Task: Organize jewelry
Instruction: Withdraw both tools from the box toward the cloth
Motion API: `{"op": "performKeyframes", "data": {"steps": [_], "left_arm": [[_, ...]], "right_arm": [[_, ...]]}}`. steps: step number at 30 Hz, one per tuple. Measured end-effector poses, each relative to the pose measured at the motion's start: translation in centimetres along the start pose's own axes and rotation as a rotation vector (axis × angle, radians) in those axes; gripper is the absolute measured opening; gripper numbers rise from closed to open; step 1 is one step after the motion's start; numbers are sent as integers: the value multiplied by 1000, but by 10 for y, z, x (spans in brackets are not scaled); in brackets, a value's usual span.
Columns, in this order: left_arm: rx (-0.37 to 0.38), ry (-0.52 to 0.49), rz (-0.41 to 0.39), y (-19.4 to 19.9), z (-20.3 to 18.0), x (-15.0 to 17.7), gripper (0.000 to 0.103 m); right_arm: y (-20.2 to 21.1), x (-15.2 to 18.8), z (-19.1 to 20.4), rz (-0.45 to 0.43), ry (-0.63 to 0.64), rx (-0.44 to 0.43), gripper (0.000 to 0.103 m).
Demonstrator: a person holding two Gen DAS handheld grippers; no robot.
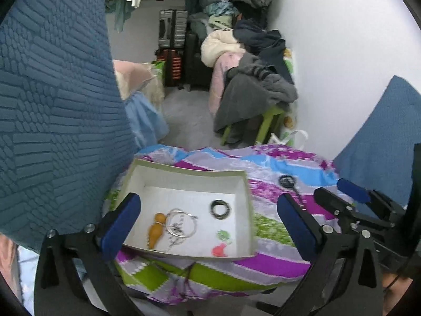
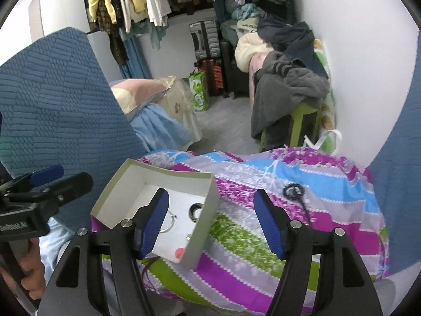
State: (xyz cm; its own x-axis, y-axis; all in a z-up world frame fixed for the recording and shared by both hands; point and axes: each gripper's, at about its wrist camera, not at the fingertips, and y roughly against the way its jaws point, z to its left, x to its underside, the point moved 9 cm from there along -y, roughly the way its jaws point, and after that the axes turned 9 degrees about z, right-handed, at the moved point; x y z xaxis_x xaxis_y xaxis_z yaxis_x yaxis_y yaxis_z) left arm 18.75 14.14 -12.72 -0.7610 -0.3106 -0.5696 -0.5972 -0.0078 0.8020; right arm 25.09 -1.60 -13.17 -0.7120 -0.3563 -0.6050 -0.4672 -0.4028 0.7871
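Rings [image 1: 181, 222], pendant [image 1: 155, 230] — inside white box [image 1: 184, 177]

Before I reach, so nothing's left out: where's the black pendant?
The black pendant lies on the striped quilt, outside and right of the white box; in the right wrist view it's ahead of the right gripper.

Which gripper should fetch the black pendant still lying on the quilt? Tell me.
Right, probably. The black pendant lies on the quilt outside the box, just ahead of the open right gripper. The left gripper, also open, is over the box, and the pendant sits beyond its right finger.
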Motion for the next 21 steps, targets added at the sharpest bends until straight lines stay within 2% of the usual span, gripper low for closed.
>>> {"op": "performKeyframes", "data": {"steps": [4, 8, 10, 16, 19, 21], "left_arm": [[5, -16, -11, 2, -17, 0, 103], [110, -2, -34, 4, -34, 1, 103], [89, -20, -77, 8, -41, 0, 103], [93, -60, -136, 12, -64, 2, 103], [95, -70, -130, 7, -74, 4, 103], [54, -100, -100, -1, -80, 7, 103]], "right_arm": [[14, 3, -16, -13, -19, 12, 67], [28, 6, -33, -32, -32, 30, 68], [32, 7, -39, -38, -37, 39, 68], [41, 13, -59, -51, -52, 66, 68], [43, 19, -68, -47, -62, 74, 68], [44, 24, -75, -48, -68, 80, 68]]}}
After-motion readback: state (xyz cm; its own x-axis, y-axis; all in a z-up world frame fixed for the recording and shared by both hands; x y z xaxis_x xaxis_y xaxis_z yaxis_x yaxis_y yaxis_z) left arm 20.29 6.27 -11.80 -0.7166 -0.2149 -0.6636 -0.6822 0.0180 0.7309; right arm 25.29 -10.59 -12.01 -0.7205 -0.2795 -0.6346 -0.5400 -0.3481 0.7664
